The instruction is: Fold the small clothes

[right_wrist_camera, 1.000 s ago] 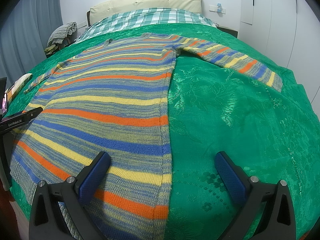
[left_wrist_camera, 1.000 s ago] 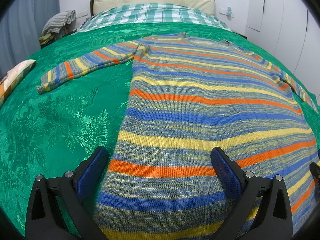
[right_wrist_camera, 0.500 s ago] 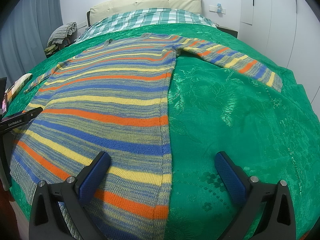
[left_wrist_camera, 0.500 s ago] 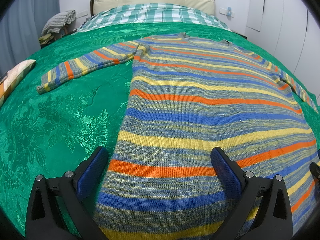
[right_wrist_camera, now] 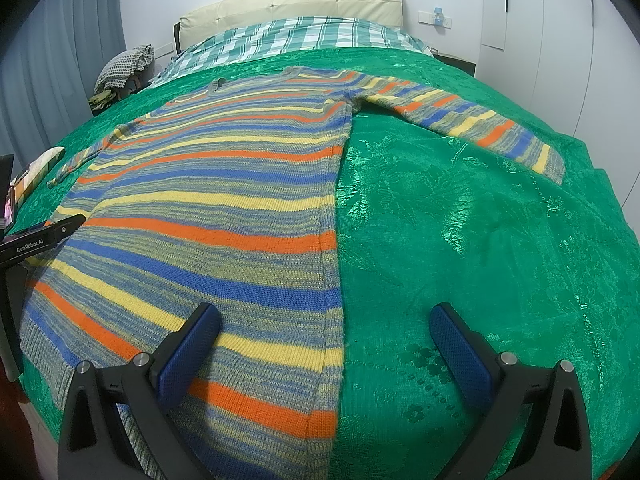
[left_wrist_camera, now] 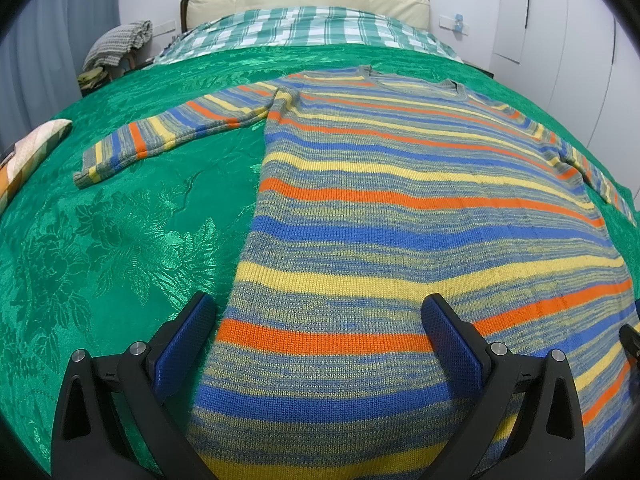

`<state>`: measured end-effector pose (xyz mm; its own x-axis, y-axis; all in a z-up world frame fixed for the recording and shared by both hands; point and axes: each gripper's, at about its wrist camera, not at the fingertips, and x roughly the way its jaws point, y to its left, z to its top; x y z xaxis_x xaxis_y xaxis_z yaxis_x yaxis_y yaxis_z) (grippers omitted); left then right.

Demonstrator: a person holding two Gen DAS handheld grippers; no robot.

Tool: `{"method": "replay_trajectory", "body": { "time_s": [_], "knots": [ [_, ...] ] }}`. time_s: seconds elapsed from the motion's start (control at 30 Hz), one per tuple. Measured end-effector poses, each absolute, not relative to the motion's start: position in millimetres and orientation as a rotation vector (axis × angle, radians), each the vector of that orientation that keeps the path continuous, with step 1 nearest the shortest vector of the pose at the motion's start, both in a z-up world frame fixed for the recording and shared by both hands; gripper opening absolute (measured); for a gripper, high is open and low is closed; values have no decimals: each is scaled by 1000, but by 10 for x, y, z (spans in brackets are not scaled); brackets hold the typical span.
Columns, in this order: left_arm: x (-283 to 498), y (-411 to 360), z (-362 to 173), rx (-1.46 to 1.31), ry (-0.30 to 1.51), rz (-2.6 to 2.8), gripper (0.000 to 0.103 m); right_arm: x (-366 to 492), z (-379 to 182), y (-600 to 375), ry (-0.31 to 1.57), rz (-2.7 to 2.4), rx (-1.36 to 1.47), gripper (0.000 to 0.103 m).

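1. Left wrist view: the left gripper (left_wrist_camera: 318, 320) fills the bottom of the frame with its jaws spread wide and holding nothing; the left blue pad hangs over bare cover, the right one over knit.
2. The striped sweater (left_wrist_camera: 420, 216) lies flat on the green bedspread (left_wrist_camera: 100, 248), filling the centre and right of the frame, with its neckline toward the upper centre.
3. Its side edge runs from the lower centre up to the armpit; its left sleeve (left_wrist_camera: 172, 136) stretches out to the middle left, the cuff ending on open bedspread.
4. Left of that edge the bedspread is open room as far as a patterned cushion (left_wrist_camera: 28, 156) at the left border.
5. The hem is cut off by the bottom of the frame, and the far sleeve runs out at the right border; a dark object at the lower right edge is too cropped to identify.
6. Right wrist view: the right gripper (right_wrist_camera: 324, 328) also has its jaws wide apart and empty, straddling the sweater (right_wrist_camera: 208, 216) side edge.
7. The other sleeve (right_wrist_camera: 460, 120) reaches to the upper right; bare bedspread (right_wrist_camera: 500, 240) fills the right half.
8. At the left border a black bar partly overlaps the sweater's edge; its lettering is hard to read.
9. A checked blanket (right_wrist_camera: 296, 40) and a headboard (right_wrist_camera: 288, 4) sit at the upper centre.
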<state>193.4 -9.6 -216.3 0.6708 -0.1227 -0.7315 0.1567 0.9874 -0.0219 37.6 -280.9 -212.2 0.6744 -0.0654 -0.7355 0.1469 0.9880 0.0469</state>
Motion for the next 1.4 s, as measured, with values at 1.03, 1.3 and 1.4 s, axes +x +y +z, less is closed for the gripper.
{"method": "replay_trajectory", "body": {
  "time_s": [1.03, 1.3, 1.4],
  "knots": [
    [1931, -97, -2164, 44, 820, -157, 103, 586, -1341, -5630, 738, -283, 803, 82],
    [1930, -97, -2164, 44, 820, -157, 103, 1213, -1941, -6049, 852, -206, 1116, 50],
    [1930, -97, -2164, 44, 819, -157, 103, 1359, -2006, -6091, 824, -267, 1129, 36]
  ]
}}
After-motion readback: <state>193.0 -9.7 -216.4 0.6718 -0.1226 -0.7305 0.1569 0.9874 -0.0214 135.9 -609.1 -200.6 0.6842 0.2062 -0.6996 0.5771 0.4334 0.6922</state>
